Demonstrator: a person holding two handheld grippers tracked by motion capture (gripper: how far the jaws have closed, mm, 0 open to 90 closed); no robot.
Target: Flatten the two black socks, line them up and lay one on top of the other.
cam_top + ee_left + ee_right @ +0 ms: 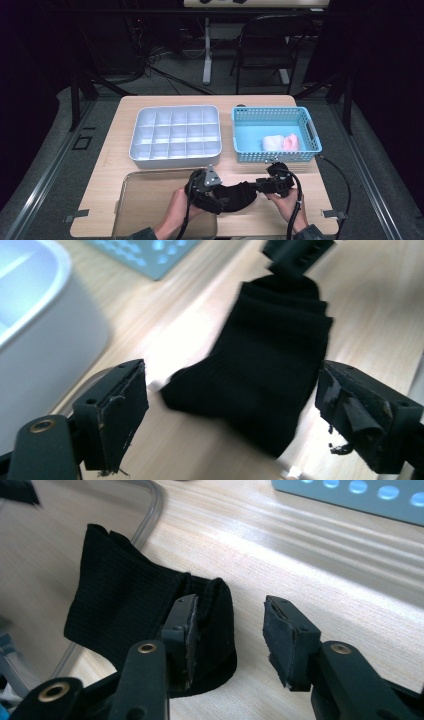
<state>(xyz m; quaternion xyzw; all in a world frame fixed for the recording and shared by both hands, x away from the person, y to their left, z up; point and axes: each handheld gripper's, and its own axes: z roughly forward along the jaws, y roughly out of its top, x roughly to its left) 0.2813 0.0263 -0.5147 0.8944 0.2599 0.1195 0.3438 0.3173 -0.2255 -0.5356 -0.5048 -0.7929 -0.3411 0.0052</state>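
Sock (234,196), black and folded, lies on the wooden table (100,180) just in front of the blue basket (276,155), stretched between the two grippers with its long axis running left to right along the table's near edge. Left gripper (216,199) stands at the sock's left end with its jaws wide apart, the fabric lying between them and untouched by either pad. Right gripper (261,187) sits at the sock's right end, where the cuff points; its jaws stand part open, one pad against the cuff's folded edge and the other clear of it, so no grip holds. Right gripper is therefore the nearer for a regrasp. Grey compartment tray (176,136) lies left of the basket.
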